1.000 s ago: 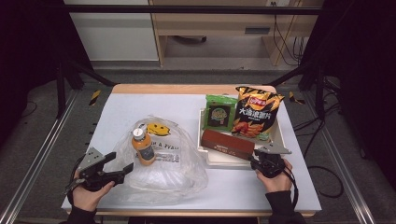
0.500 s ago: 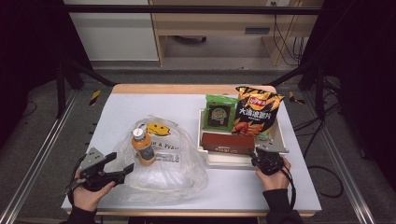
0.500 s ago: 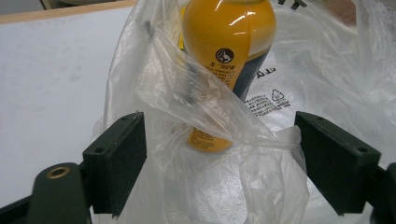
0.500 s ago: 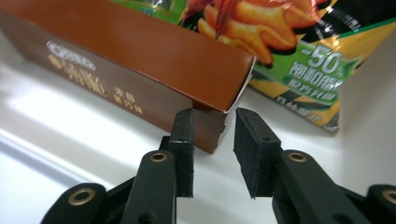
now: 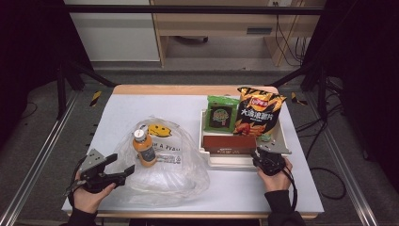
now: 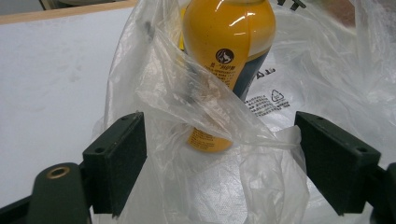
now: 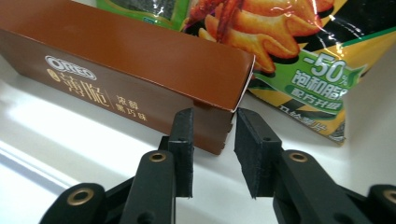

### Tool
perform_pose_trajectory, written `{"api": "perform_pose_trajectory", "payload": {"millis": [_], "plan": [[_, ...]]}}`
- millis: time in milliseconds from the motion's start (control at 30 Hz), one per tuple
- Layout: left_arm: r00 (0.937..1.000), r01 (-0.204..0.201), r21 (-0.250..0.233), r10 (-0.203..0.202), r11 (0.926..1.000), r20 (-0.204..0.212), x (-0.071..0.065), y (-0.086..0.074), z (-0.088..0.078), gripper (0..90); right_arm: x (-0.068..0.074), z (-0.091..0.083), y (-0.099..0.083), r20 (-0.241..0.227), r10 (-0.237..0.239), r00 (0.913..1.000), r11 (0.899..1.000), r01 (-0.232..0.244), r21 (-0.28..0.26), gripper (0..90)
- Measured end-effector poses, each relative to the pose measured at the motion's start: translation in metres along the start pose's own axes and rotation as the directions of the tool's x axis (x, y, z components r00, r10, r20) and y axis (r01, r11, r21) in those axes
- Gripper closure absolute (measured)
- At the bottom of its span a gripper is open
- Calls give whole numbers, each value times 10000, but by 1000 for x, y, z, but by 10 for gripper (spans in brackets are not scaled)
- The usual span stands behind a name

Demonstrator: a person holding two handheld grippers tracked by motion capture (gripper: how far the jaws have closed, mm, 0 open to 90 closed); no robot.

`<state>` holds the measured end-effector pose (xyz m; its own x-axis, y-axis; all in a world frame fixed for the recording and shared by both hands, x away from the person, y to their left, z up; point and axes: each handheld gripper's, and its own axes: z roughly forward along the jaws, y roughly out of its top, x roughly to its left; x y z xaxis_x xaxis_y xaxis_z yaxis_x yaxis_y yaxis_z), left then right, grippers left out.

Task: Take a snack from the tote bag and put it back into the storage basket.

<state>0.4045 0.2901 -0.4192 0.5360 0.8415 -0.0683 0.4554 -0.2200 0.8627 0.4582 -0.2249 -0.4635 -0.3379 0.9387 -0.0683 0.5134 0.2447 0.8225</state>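
Right claw (image 7: 212, 154) low at tray (image 5: 282, 136) front — jaws released, straddling brown box (image 7: 130, 79) corner; left claw (image 6: 219, 158) level, released around bag (image 6: 224, 135).

A white-topped table (image 5: 117, 113) is seen. A clear plastic bag (image 5: 174, 172) is spread beside the left gripper (image 5: 123, 170). A white tray (image 5: 282, 136) is set ahead of the right gripper (image 5: 258, 155).
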Motion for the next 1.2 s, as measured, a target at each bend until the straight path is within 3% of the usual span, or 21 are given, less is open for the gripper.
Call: {"api": "perform_pose_trajectory", "payload": {"millis": [633,867,1200], "plan": [[10000,13,-112,-12,9999,44,0,1,-2,178,2,-3,-1,-162,3,9999,10000,-2,77,613],[9999,31,-429,-24,9991,148,-2,6,-7,178,3,-17,4,-373,196,9991,9976,-220,-651,491],[9997,131,-771,-116,9969,195,-4,16,-12,178,13,-36,17,-1264,247,9917,9883,-432,-1464,380]]}}
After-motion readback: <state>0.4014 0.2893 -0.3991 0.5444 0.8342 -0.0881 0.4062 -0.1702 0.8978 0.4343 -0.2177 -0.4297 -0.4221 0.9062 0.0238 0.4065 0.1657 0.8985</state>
